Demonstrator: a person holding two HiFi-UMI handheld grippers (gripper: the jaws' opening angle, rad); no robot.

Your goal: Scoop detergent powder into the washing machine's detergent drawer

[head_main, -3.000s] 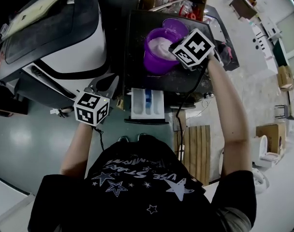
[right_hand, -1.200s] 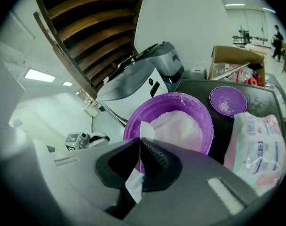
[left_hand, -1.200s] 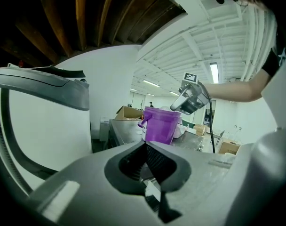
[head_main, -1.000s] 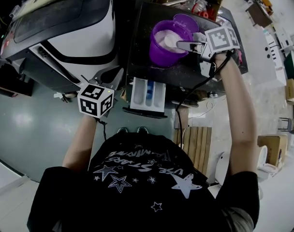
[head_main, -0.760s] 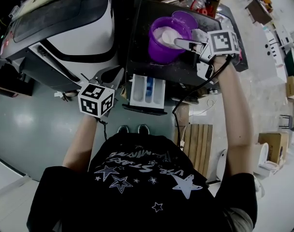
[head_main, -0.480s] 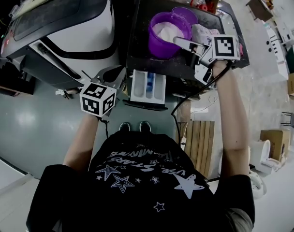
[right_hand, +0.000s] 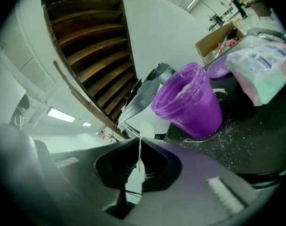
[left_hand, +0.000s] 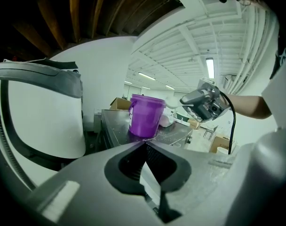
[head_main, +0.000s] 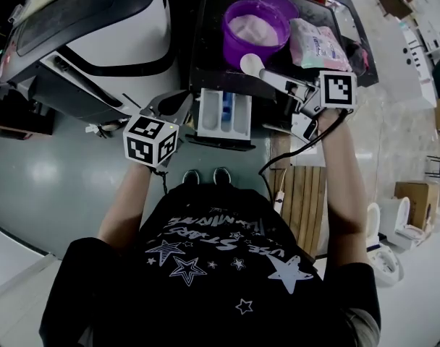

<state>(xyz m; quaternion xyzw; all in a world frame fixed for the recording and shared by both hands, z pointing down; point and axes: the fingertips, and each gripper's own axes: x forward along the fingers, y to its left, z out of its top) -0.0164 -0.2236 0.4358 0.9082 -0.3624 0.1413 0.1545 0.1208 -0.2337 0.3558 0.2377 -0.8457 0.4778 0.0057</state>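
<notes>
White scoop [head_main: 250, 64], upper centre of the head view, lies between the purple powder bucket [head_main: 257, 29] and the open detergent drawer [head_main: 224, 113]. My right gripper [head_main: 281, 82] clamps its handle. My left gripper [head_main: 180, 104], jaws together and empty, is just left of the drawer.

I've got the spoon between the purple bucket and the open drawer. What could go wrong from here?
1. The right gripper pinches the spoon only by its thin handle, so the bowl could twist and tip powder out. Grains already dot the dark top beside the bucket.
2. The drawer has several narrow compartments, so powder may land in the wrong one.
</notes>
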